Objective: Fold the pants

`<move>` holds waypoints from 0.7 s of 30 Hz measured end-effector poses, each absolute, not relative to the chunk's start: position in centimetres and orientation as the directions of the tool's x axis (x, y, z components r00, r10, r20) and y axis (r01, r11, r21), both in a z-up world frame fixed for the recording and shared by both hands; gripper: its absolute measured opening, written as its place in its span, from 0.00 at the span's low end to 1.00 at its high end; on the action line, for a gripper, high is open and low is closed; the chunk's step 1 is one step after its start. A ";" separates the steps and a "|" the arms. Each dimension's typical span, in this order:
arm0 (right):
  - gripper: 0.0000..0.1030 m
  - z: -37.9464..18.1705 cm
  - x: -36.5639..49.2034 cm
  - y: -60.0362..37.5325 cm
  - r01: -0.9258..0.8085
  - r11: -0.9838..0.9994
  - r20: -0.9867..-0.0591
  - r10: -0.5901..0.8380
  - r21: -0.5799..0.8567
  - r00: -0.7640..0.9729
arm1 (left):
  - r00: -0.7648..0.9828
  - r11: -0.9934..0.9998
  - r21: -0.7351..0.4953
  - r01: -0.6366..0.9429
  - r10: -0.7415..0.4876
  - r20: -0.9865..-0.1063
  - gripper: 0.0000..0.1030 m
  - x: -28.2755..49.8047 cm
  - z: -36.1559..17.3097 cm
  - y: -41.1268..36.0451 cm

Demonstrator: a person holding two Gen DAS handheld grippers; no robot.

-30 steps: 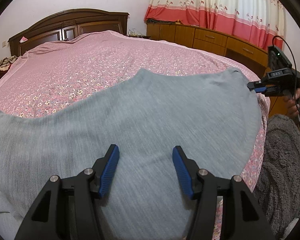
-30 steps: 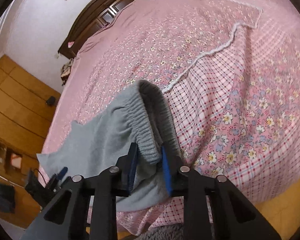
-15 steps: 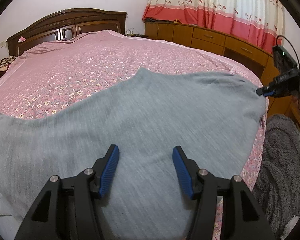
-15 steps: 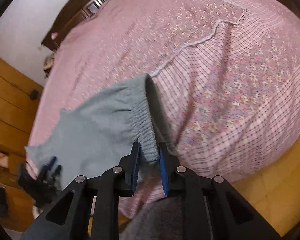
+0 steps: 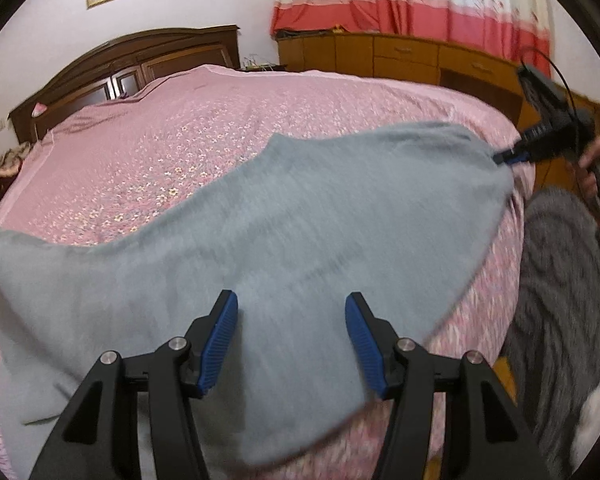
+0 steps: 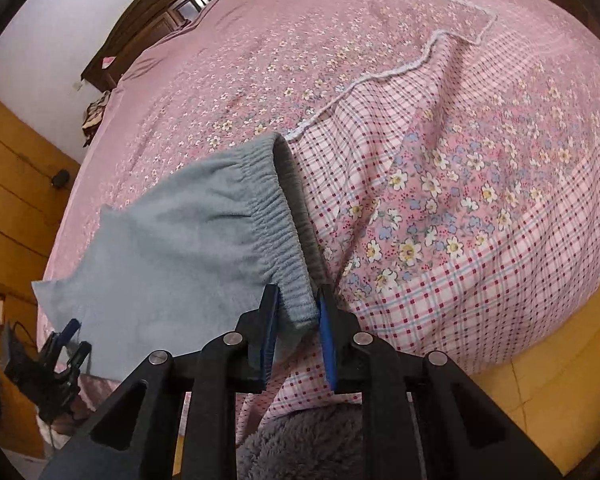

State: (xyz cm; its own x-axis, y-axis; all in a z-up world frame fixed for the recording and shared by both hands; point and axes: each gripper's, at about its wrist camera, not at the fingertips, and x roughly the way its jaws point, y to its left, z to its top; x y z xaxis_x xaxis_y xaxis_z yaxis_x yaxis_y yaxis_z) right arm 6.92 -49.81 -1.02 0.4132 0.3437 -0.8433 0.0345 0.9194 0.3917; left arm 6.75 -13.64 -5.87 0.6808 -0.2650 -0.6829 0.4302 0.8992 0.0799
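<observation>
Pants: we see grey pants (image 5: 300, 240) spread over the pink floral bed cover (image 5: 160, 140), reaching from under our left jaws out to the far right, where our right tool holds them at the bed's edge

Left gripper (image 5: 292, 344): our jaws stand wide apart over the grey cloth — the fabric fills the gap between the blue pads (image 5: 220, 340), though we cannot tell whether they touch it

Right gripper (image 6: 298, 316): our jaws are clamped together on the elastic waistband (image 6: 276, 216), the gathered band running straight ahead from between the blue pads

Waistband side: to the left of these jaws lies the grey cloth; to the right, the checked and flowered sheet (image 6: 440, 220)

Other tool: in the right view the left gripper shows far off to the lower left, at the cloth's other end

Beyond the jaws: a dark wooden headboard (image 5: 120, 64) — and red-and-cream curtains (image 5: 400, 4) above wooden cabinets (image 5: 380, 56)

Below: a grey fuzzy garment (image 5: 560, 300) shows beside the bed's edge
</observation>
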 end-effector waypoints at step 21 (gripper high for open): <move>0.20 1.3 5.8 -47.8 0.004 0.951 -0.852 0.274 0.308 0.447 | 0.675 0.908 0.084 0.410 -0.241 -0.697 0.60 6.2 -6.9 -11.3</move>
